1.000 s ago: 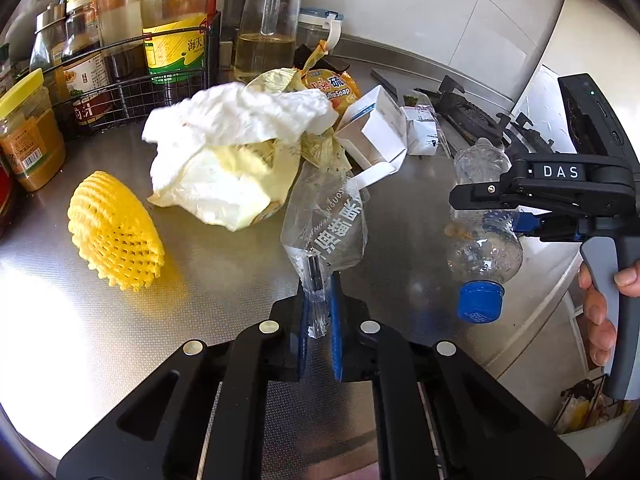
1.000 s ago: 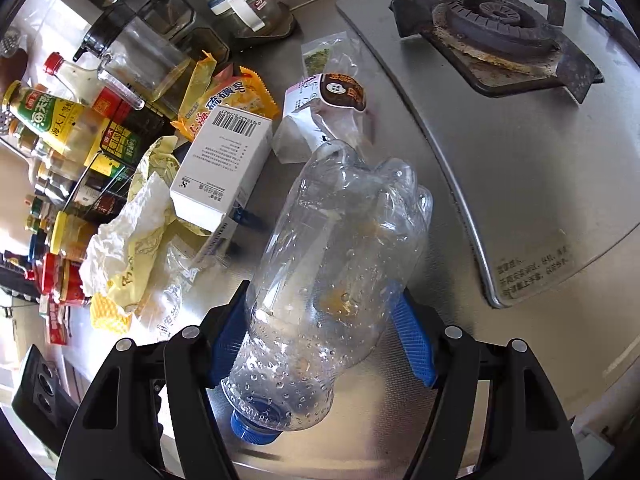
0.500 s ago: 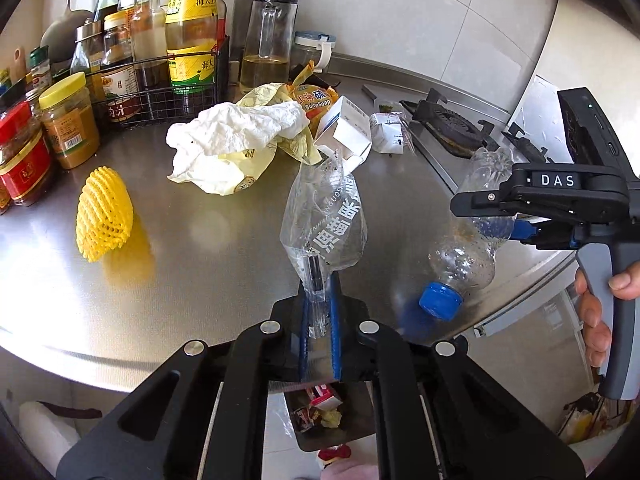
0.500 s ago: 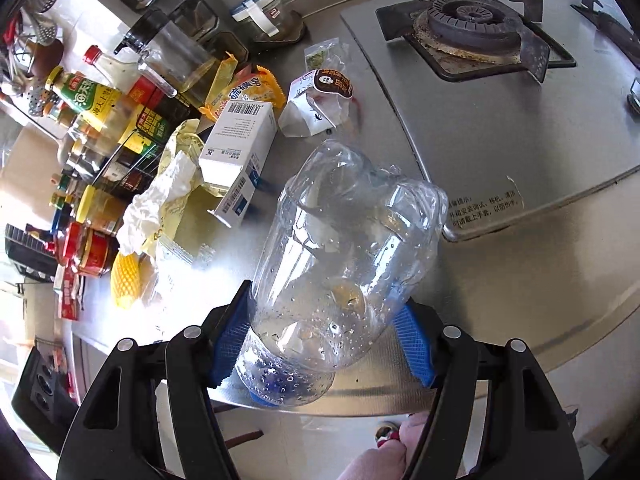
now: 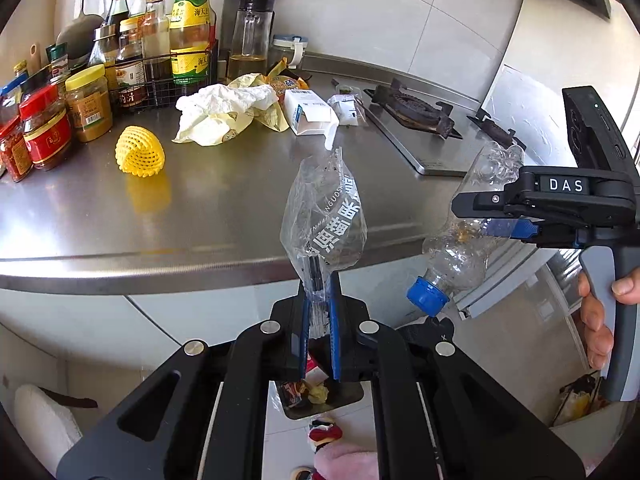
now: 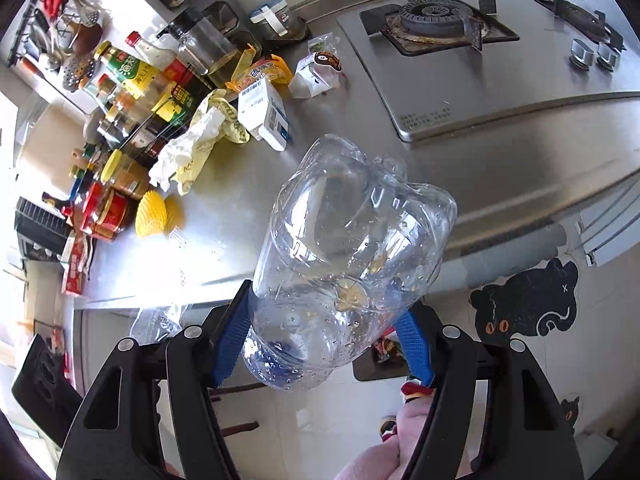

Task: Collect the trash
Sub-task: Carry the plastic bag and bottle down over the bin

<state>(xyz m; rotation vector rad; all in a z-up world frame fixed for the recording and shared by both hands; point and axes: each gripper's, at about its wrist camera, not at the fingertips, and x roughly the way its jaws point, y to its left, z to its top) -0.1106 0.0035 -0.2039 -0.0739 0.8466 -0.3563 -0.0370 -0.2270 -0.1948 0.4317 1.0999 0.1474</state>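
Note:
My left gripper (image 5: 319, 300) is shut on a clear plastic wrapper (image 5: 326, 220) with white print, held in the air just off the counter's front edge. My right gripper (image 6: 322, 344) is shut on a crushed clear plastic bottle (image 6: 348, 252) with a blue cap (image 5: 428, 296); its blue pads press the bottle's sides. In the left wrist view the right gripper (image 5: 500, 216) hangs to the right with a hand on its handle. Below both, an open bin (image 5: 320, 394) on the floor holds scraps. A crumpled wrapper (image 5: 224, 110), a white box (image 5: 308, 114) and a yellow foam net (image 5: 140, 152) lie on the counter.
Steel counter (image 5: 200, 216) with sauce bottles and jars (image 5: 120, 80) in a rack at the back left. A gas stove (image 6: 436, 24) sits to the right. A small packet (image 6: 318, 72) lies near the stove. A black cat sticker (image 6: 528, 300) marks the cabinet front.
Both grippers have pulled back from over the counter to beyond its front edge, carrying the wrapper and the bottle. The floor and bin have come into view below.

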